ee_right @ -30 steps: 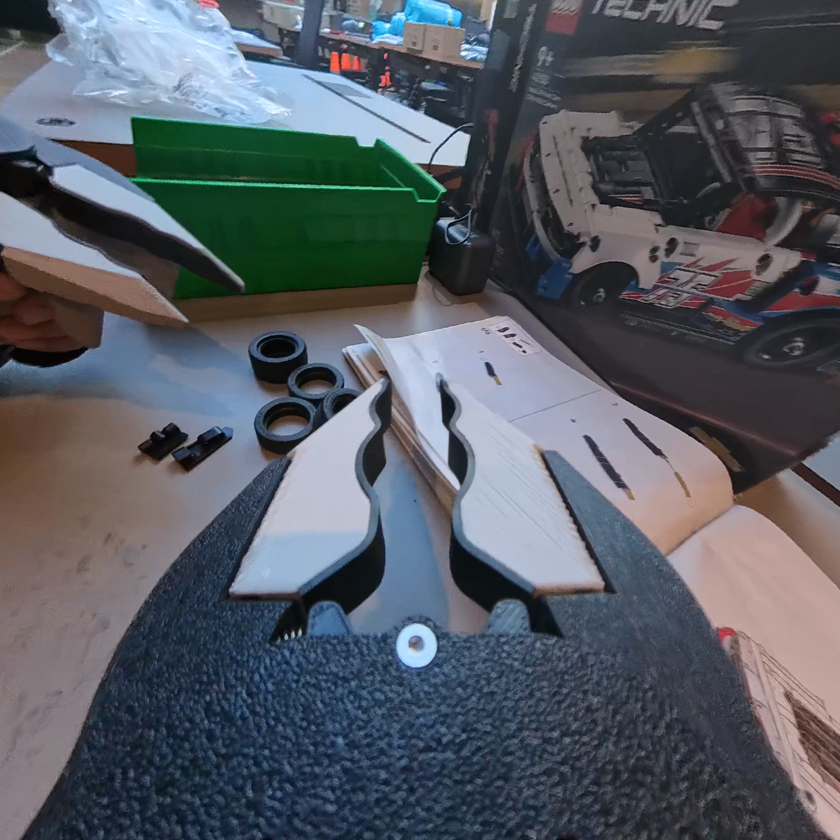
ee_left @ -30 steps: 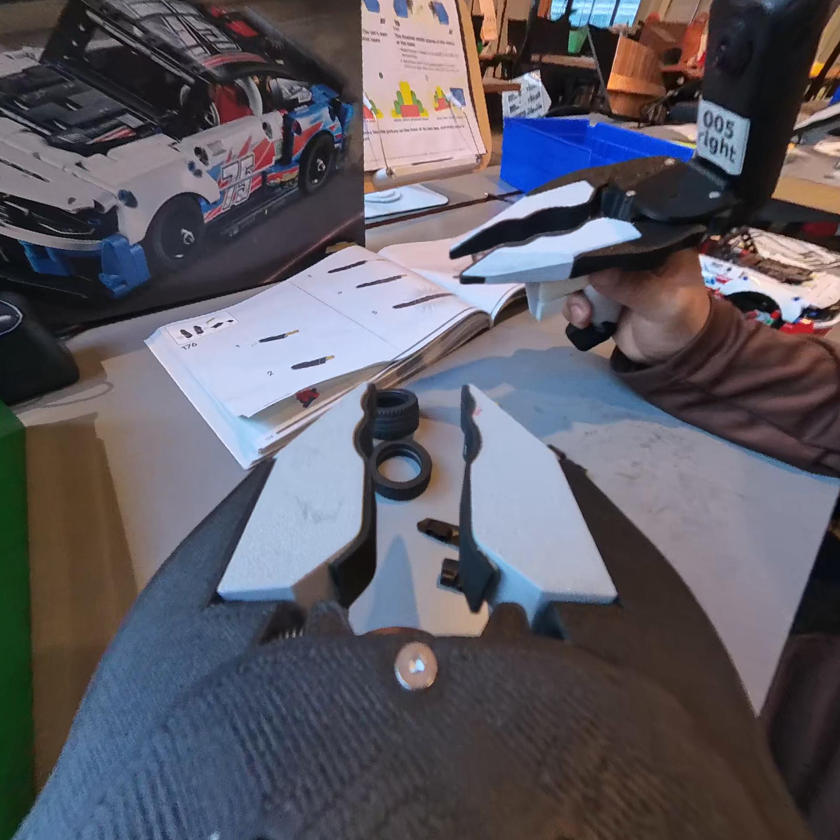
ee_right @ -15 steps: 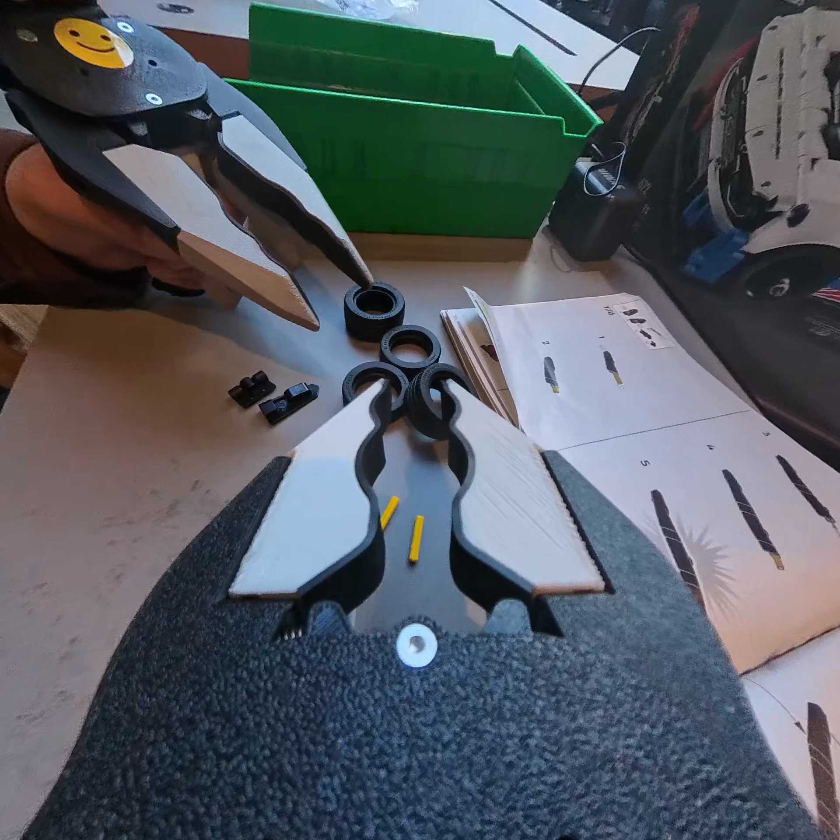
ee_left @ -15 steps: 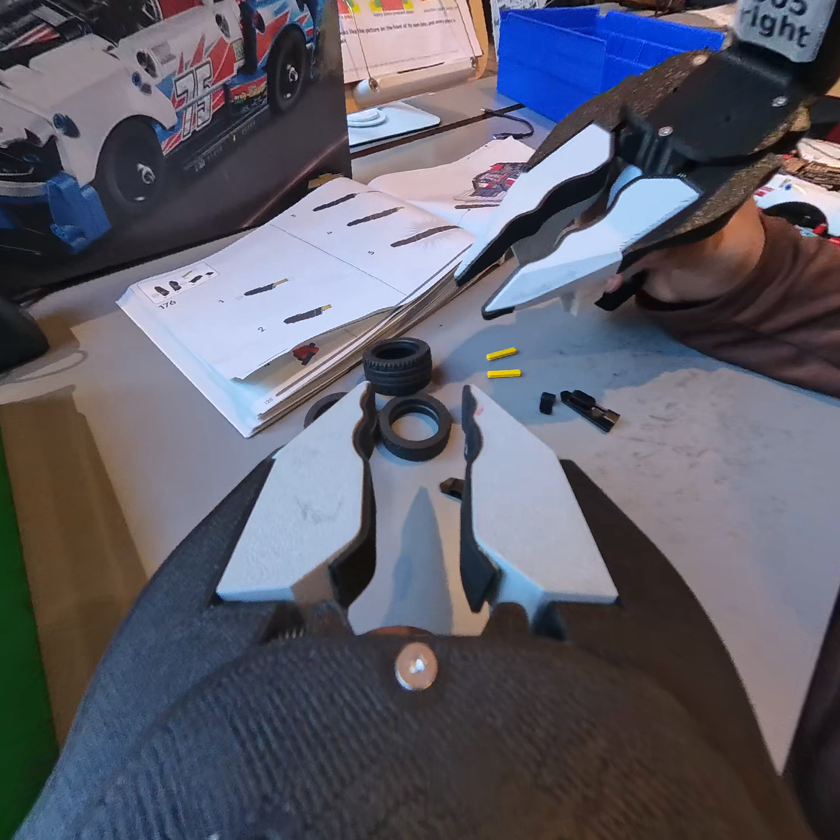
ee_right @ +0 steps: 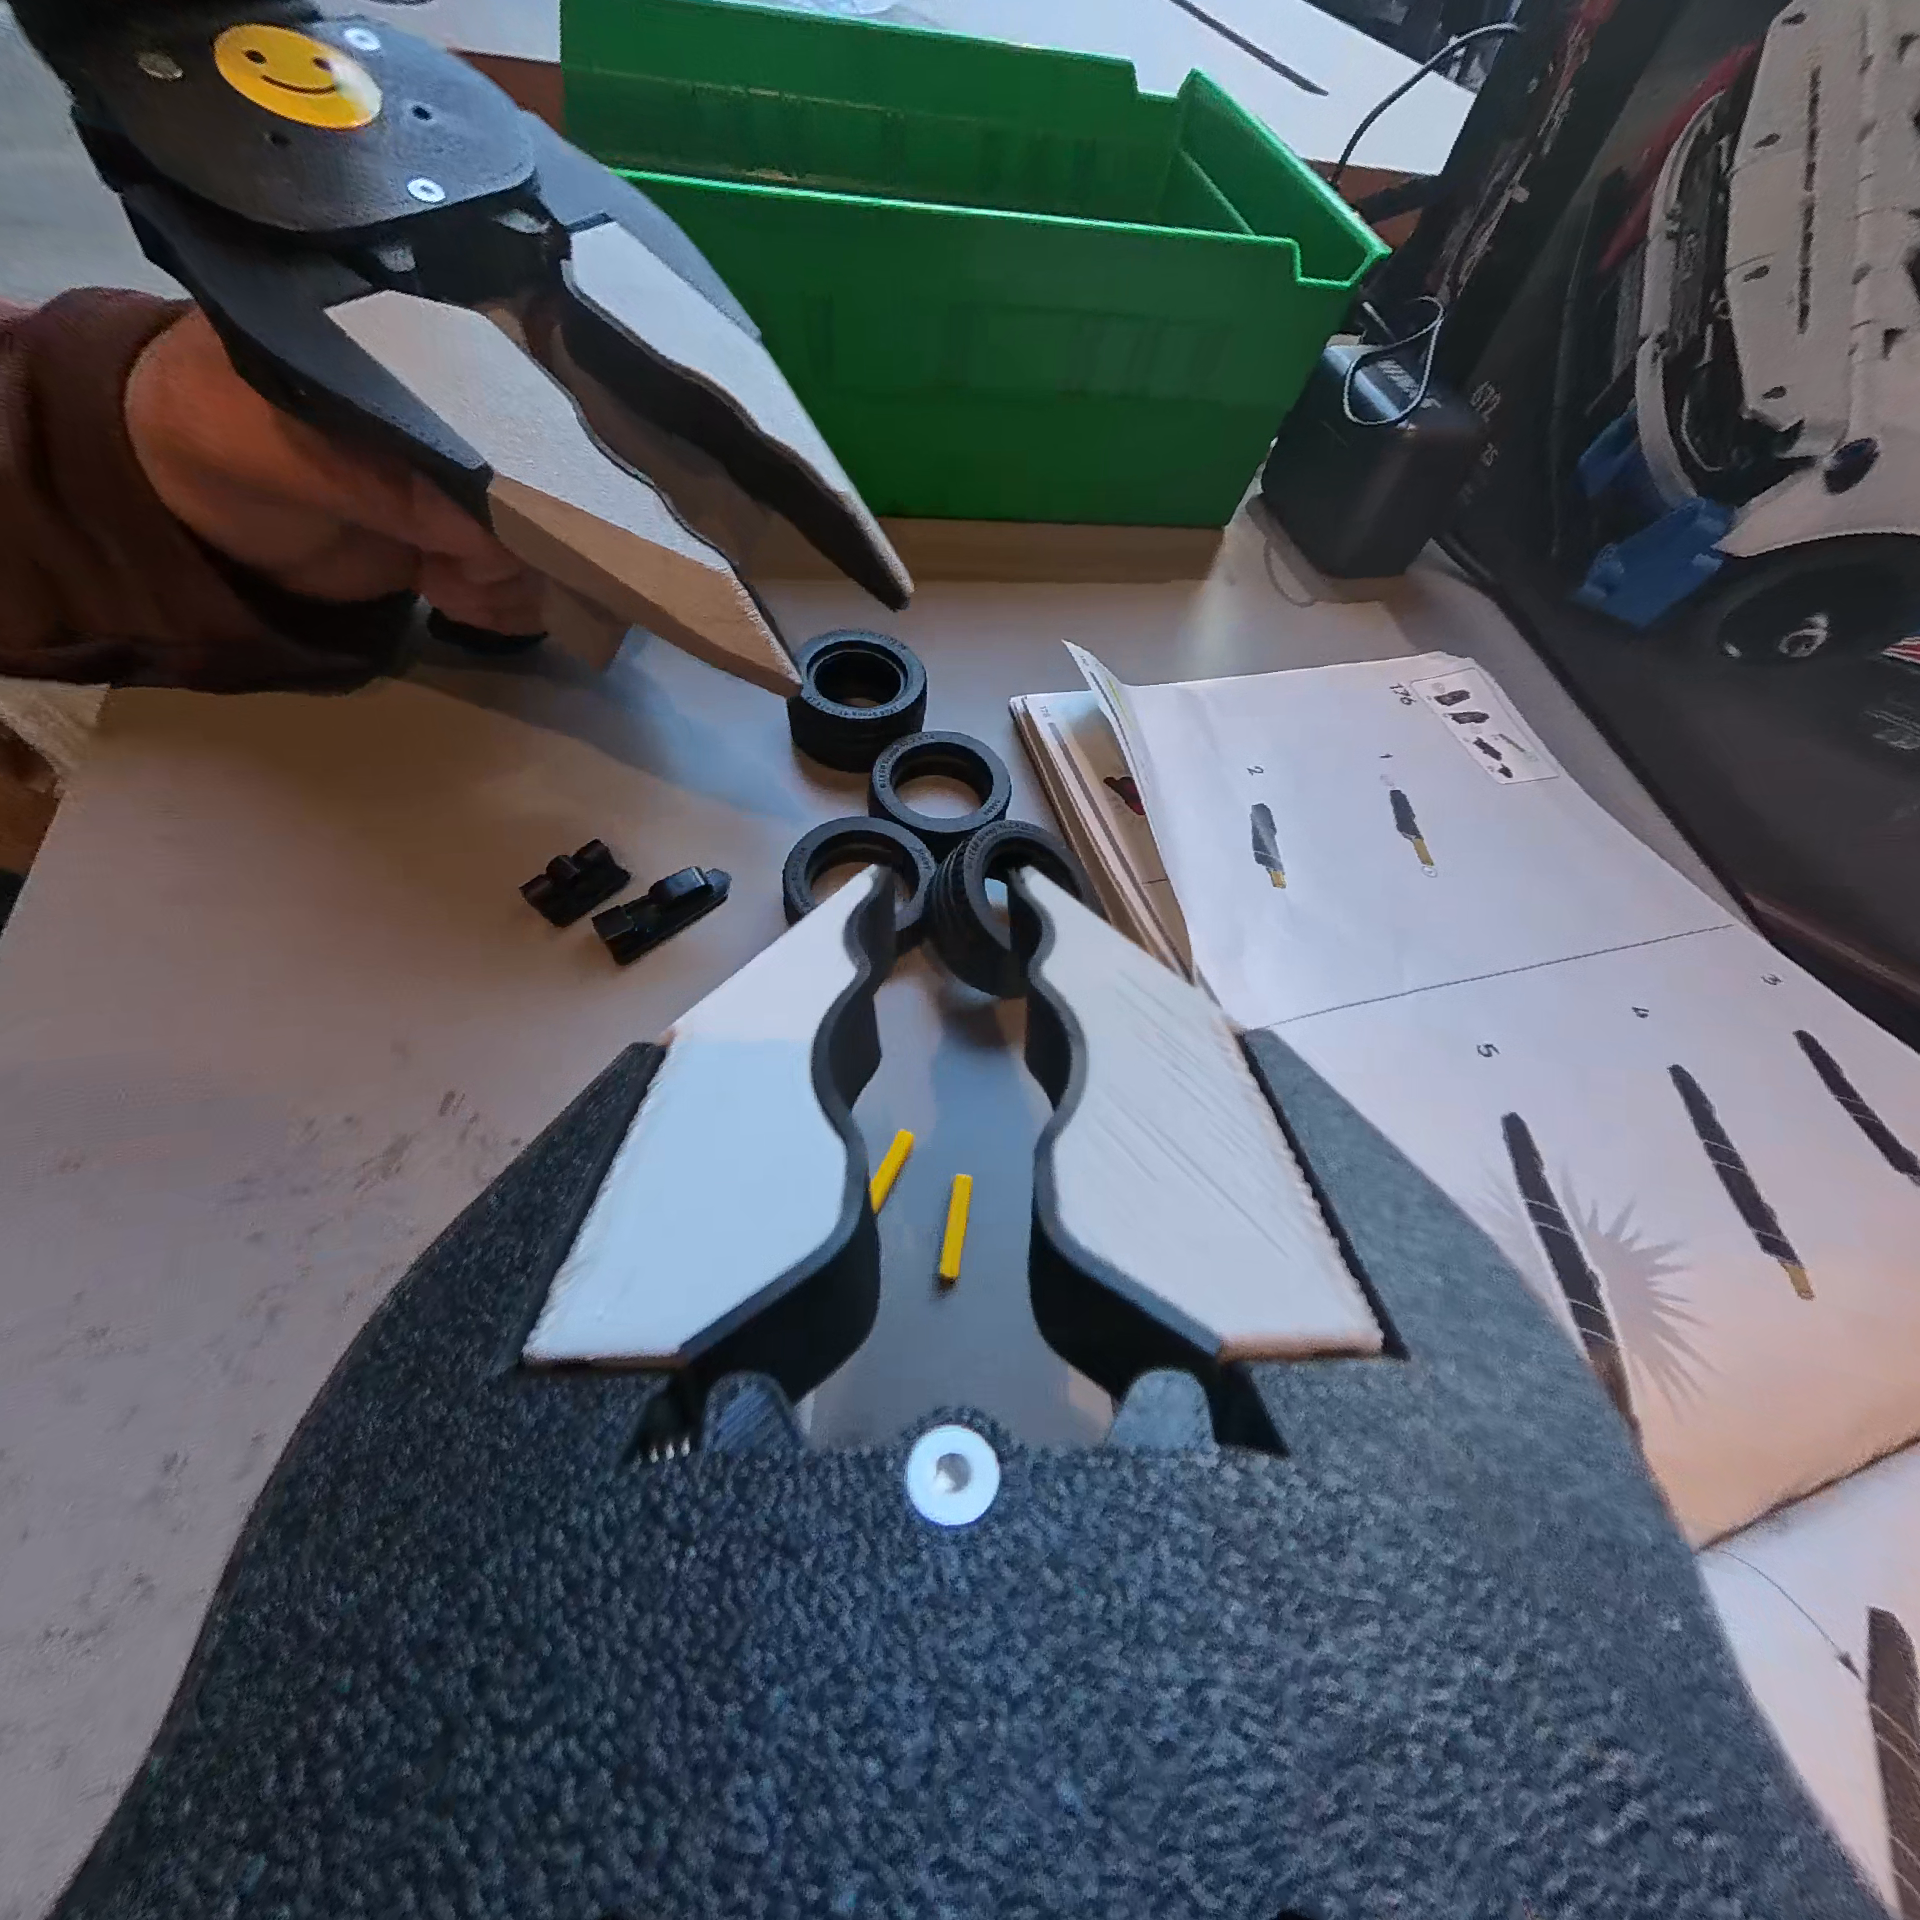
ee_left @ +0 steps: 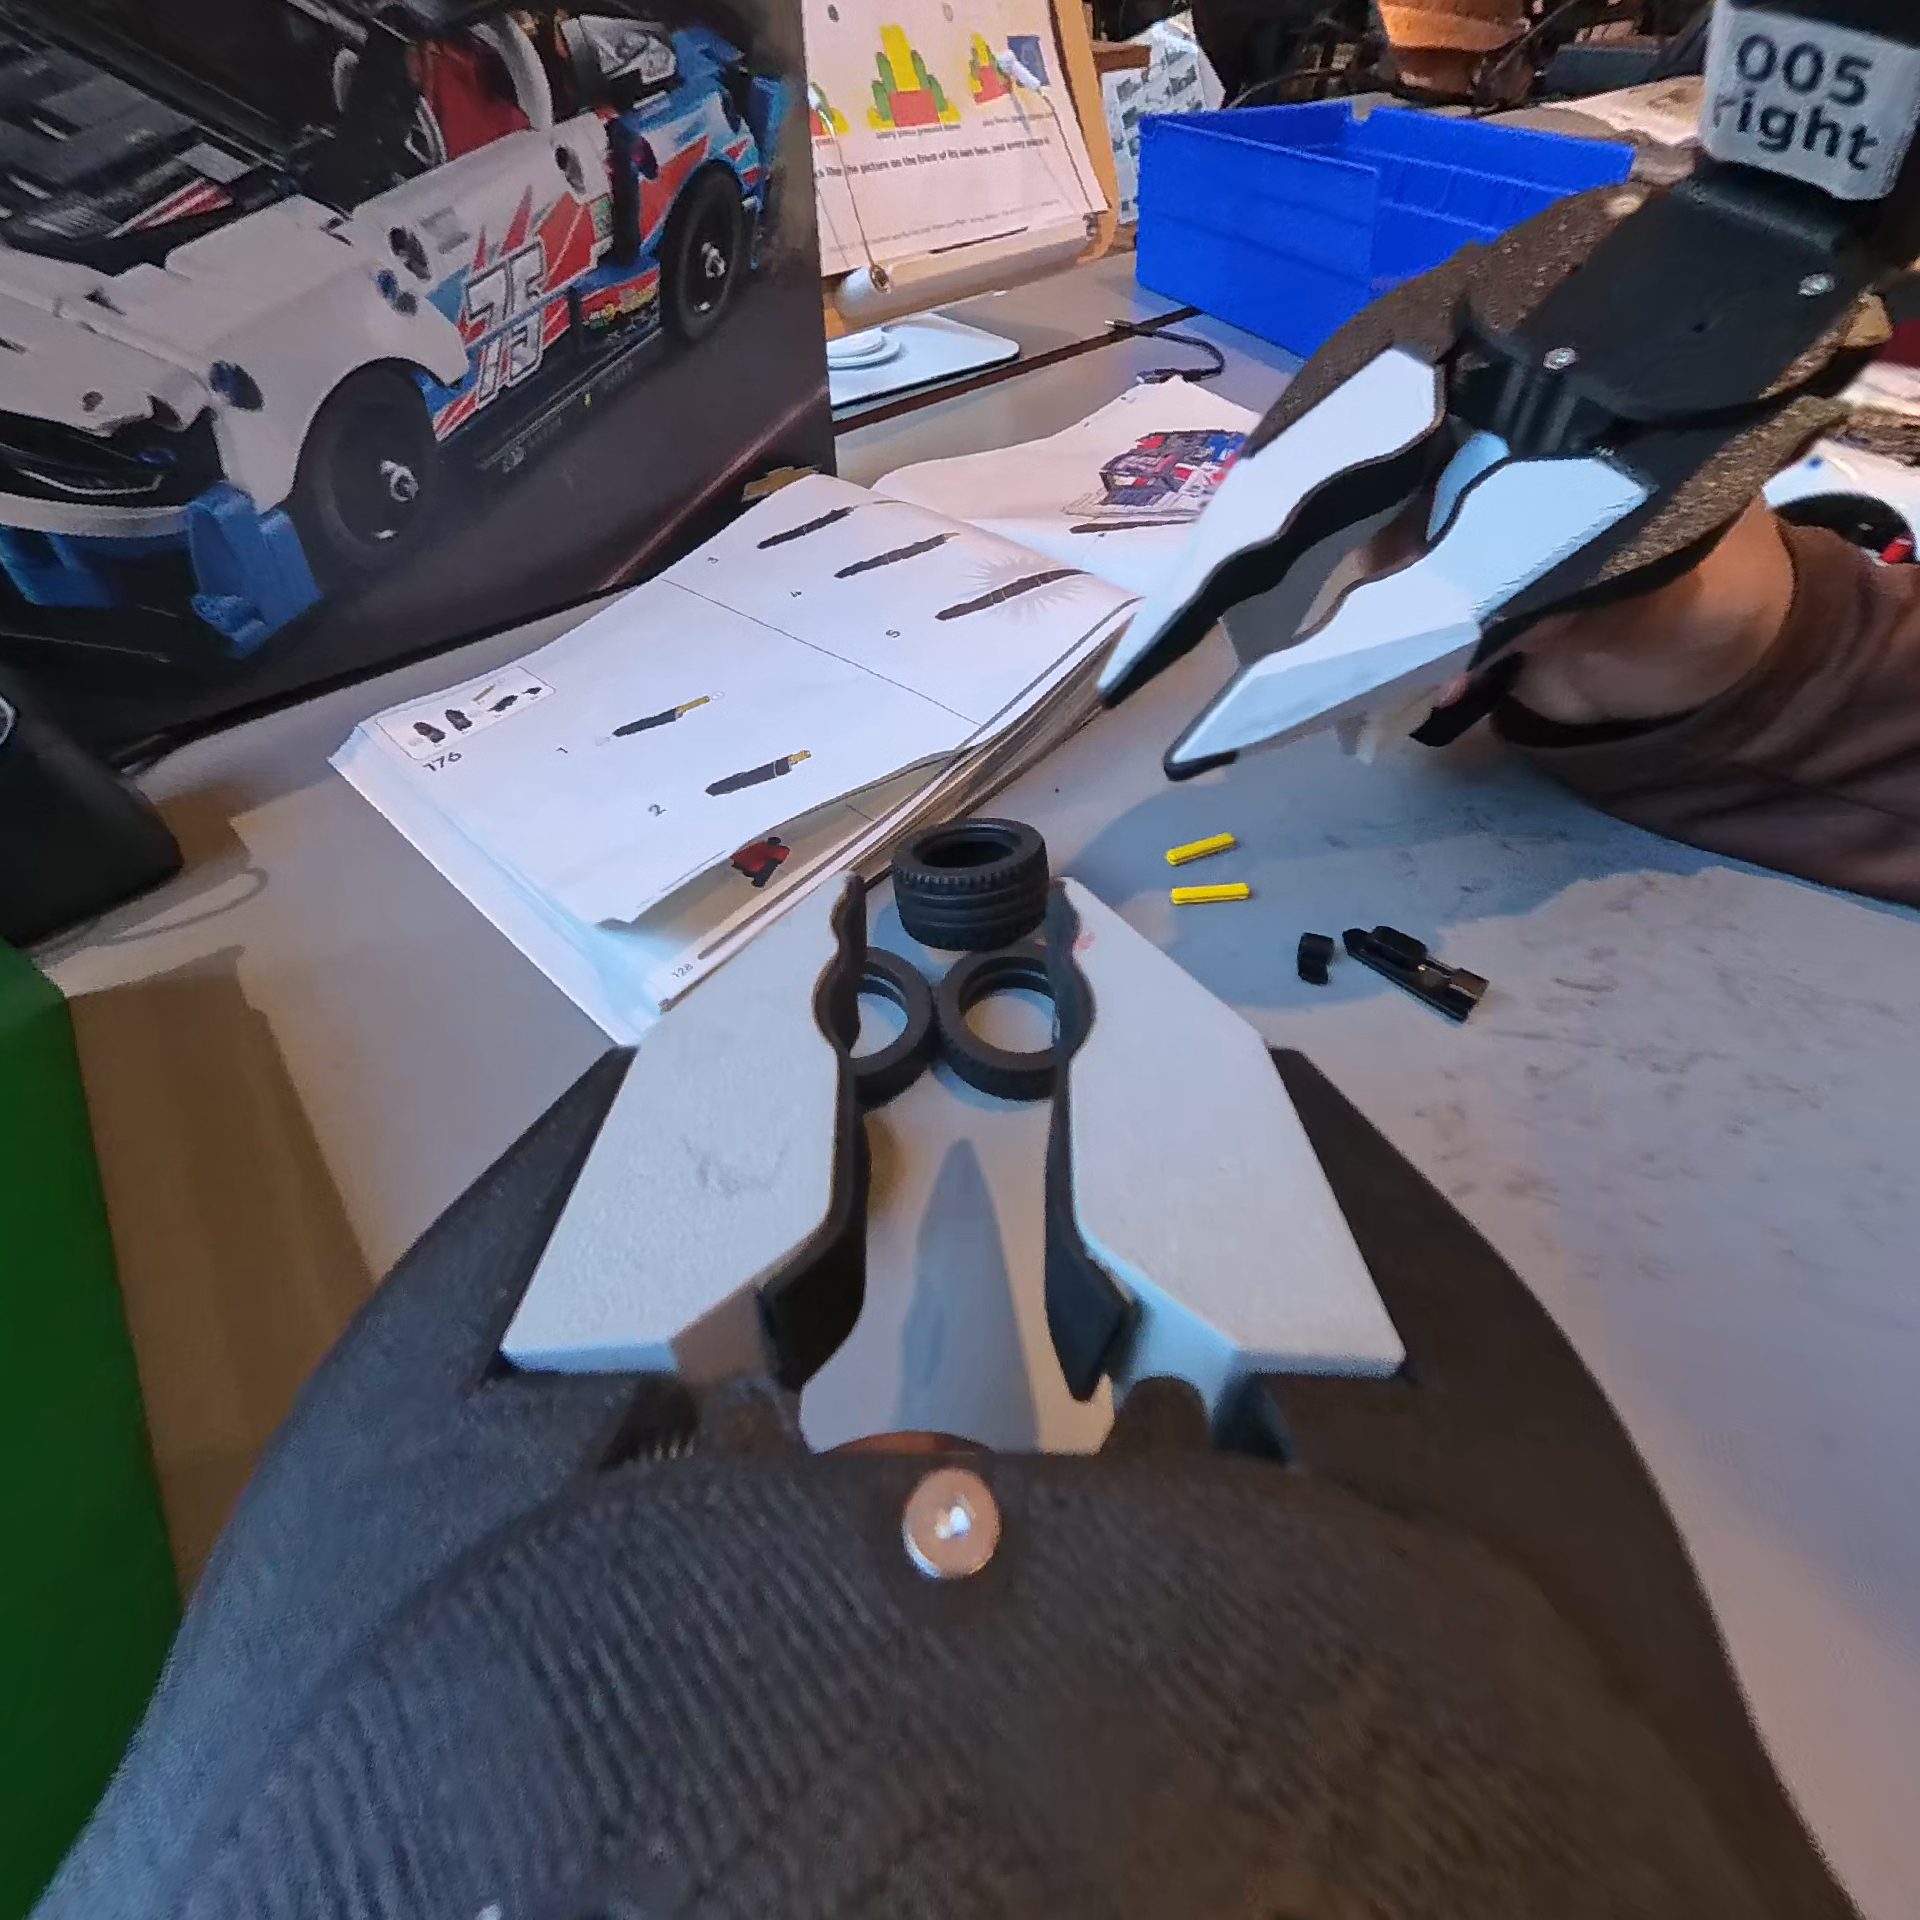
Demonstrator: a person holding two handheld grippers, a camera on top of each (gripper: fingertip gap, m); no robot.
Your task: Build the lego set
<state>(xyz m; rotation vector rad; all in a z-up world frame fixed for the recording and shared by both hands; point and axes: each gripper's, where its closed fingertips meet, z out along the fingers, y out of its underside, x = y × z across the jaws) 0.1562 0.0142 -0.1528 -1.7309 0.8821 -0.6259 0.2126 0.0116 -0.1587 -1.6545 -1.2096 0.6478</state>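
Four black rubber tyres are seen clustered on the grey desk point(ee_right: 260, 1143), just beside the edge of the open instruction booklet point(ee_right: 1455, 935). In the right wrist view, the right gripper point(ee_right: 951, 894) is lowered over the cluster with its jaws parted by about a tyre's width; a tilted tyre point(ee_right: 977, 925) is seen between its tips, leaning against a flat tyre point(ee_right: 842, 873), but whether it is actually gripped cannot be told. Two small yellow pins point(ee_right: 954, 1226) are seen lying on the desk in the gap between this gripper's jaws, closer to the camera.

The left gripper point(ee_left: 951, 935) is held above the far side of the cluster with its jaws apart and nothing between them. In the right wrist view, one of its tips is seen touching the rim of the tallest tyre point(ee_right: 858, 707), which lies flat at the far end of the group. A fourth tyre point(ee_right: 940, 795) lies flat between that one and the tilted one.

Two small black connector pieces point(ee_right: 623, 899) are seen on the desk left of the tyres, apart from them. A green bin point(ee_right: 987, 343) stands behind, and the set's box point(ee_left: 395, 312), printed with a white race car, is propped upright behind the booklet. A blue bin point(ee_left: 1351, 218) is visible farther back in the left wrist view.
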